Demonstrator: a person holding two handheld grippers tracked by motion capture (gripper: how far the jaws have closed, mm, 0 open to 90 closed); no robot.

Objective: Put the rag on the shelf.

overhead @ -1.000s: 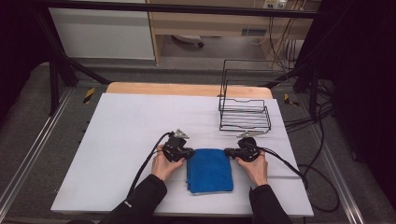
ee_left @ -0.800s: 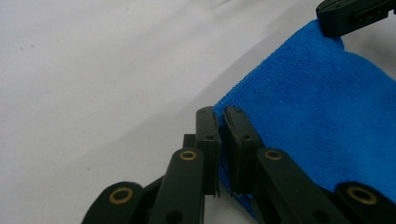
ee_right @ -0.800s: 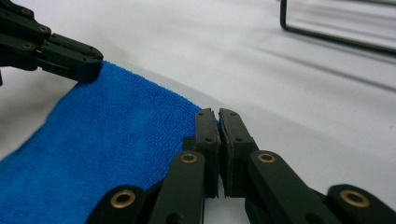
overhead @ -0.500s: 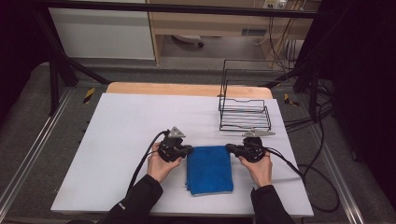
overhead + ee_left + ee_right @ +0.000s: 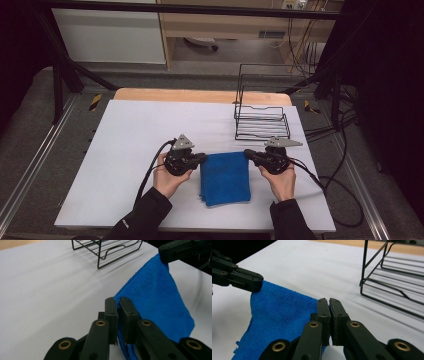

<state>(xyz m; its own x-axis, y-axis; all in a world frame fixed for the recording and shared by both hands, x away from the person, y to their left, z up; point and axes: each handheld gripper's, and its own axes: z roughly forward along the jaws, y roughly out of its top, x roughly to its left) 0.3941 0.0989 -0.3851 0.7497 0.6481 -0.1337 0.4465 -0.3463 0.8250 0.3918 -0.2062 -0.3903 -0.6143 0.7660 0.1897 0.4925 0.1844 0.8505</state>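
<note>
Both grippers, left gripper (image 5: 199,159) and right gripper (image 5: 248,155), stayed clamped on the blue cloth's (image 5: 225,178) far corners at lower centre and had lifted that edge off the table (image 5: 130,135), starting a fold.

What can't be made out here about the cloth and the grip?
- Blue cloth fold layers: high view, too small to count.
- Cloth's lower part: left gripper view, behind the left gripper fingers, cut by bottom edge.
- Held corner: right gripper view, hidden inside the right gripper.
- Wire rack: cut off by the edges.
</note>
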